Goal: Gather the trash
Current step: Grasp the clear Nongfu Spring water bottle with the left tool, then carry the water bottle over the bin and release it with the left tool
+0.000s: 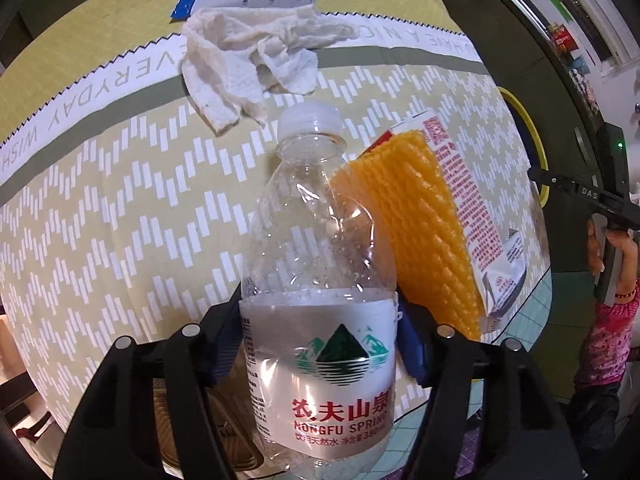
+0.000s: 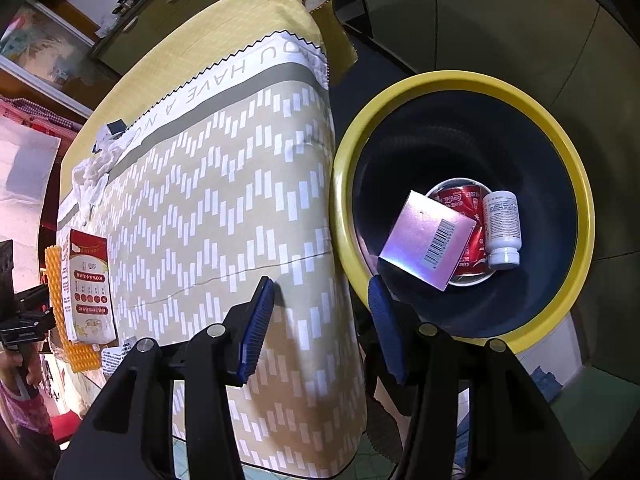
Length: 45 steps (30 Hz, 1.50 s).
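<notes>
The left hand-held gripper [image 1: 320, 344] has its blue ribbed pads clamped on the labelled waist of a clear, crinkled plastic bottle [image 1: 316, 240] with a white cap, lying on the table [image 1: 120, 208] under a beige chevron cloth. At the bottle's two o'clock lies an orange foam net [image 1: 420, 224] on a printed carton [image 1: 472, 200]; at eleven o'clock, a crumpled white paper towel [image 1: 248, 56]. The right hand-held gripper [image 2: 320, 320] stands apart and empty beside a round yellow-rimmed bin [image 2: 344, 184] holding a red can [image 2: 472, 208], a pink box [image 2: 424, 236] and a white pill bottle [image 2: 502, 228]
</notes>
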### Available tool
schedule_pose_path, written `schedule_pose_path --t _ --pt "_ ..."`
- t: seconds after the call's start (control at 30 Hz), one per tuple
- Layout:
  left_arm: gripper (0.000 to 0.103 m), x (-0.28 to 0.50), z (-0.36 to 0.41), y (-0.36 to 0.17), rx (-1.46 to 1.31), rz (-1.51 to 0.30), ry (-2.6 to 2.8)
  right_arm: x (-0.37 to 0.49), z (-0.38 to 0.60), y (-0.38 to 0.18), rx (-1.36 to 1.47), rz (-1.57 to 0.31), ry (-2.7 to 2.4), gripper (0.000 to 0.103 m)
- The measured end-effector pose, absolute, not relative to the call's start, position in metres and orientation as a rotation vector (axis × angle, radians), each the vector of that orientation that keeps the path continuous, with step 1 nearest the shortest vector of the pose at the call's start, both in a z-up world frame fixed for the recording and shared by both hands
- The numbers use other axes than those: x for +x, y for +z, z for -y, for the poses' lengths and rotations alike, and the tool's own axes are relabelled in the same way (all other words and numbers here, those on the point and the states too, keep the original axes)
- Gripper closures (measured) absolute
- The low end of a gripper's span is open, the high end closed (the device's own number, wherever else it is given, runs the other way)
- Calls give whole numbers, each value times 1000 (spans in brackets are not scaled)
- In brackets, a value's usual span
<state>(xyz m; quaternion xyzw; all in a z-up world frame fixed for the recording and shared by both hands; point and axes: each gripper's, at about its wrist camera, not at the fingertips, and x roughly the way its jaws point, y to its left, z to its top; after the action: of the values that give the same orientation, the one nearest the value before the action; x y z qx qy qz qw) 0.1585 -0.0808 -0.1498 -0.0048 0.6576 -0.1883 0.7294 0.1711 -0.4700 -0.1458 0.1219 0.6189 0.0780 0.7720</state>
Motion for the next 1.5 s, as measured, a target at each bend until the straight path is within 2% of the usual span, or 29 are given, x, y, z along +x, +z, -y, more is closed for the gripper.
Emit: schedule_pose_path --t 0.7,1.1,1.5 --pt "41 125 97 -46 123 -1166 -485 164 469 -126 264 -1298 174 54" --pt "41 133 226 -23 296 -988 -616 130 523 -106 291 -1223 92 53" --pt "41 161 375 -55 409 -1061 -781 78 610 -103 383 -1166 -32 53"
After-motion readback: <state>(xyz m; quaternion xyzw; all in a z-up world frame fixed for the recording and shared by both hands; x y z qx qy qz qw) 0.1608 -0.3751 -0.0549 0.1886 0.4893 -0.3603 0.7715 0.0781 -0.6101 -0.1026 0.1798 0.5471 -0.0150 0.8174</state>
